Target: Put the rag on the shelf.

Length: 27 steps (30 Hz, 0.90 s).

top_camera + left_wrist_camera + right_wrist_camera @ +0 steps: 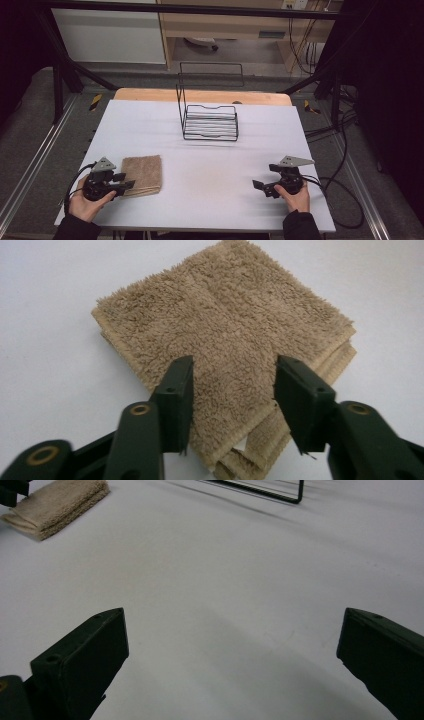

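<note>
Towel: a folded beige towel (pixel 142 174) lies flat on the white table (pixel 210 160), near the front left corner; its layers are stacked and the edges show at the side.
Left gripper: the left gripper (pixel 125 183) is low over the near corner of the towel, held by the person's left hand (pixel 89 202).
Left jaws: in the left gripper view they stand apart over the towel (pixel 225 345), one on each side of its near corner; the pads do not press on the cloth.
Right gripper: the right gripper (pixel 258 185) is at the front right of the table, well apart from the towel, in the right hand (pixel 295 197).
Right jaws: wide apart, with only bare table between them.
Wire rack: a black wire rack (pixel 209 121) stands at the back middle of the table, far from both grippers.
</note>
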Tool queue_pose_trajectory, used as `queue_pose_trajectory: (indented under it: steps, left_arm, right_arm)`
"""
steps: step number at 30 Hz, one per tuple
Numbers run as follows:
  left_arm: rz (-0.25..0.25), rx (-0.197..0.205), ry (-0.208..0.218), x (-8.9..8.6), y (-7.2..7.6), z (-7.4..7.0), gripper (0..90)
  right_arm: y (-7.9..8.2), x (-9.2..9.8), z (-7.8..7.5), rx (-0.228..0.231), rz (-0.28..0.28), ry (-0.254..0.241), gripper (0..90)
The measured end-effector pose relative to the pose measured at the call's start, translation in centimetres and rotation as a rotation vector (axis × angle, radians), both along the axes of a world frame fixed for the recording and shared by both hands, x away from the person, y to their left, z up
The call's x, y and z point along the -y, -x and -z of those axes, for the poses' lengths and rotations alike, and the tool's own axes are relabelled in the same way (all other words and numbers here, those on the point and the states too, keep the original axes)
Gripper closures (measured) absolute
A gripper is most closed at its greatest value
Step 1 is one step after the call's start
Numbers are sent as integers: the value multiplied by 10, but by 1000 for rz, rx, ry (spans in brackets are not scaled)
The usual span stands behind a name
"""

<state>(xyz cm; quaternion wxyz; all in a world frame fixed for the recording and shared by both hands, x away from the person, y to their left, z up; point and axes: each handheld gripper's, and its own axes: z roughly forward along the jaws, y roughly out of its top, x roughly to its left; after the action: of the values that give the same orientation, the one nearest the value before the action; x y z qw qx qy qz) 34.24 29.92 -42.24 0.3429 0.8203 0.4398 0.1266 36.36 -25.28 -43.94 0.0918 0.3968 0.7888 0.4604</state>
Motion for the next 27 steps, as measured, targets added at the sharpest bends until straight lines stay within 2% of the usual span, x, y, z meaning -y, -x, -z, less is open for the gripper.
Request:
queue_pose_trajectory:
  steps: [3, 7, 11, 19, 27]
  left_arm:
    - [7, -5, 6, -1, 3, 2, 578]
    - [19, -36, -6, -2, 4, 8, 675]
    - [20, -57, 8, -5, 4, 10, 761]
    - [26, -58, 1, -3, 4, 15, 887]
    - [26, -37, -14, -1, 5, 16, 898]
  right_arm:
    - [0, -9, -2, 9, -10, 6, 7]
    - [1, -23, -4, 13, -31, 5, 7]
    - [1, -39, -6, 14, -54, 29, 7]
    - [3, -75, -9, 15, -101, 59, 7]
    - [-1, -118, -13, 28, -144, 68, 7]
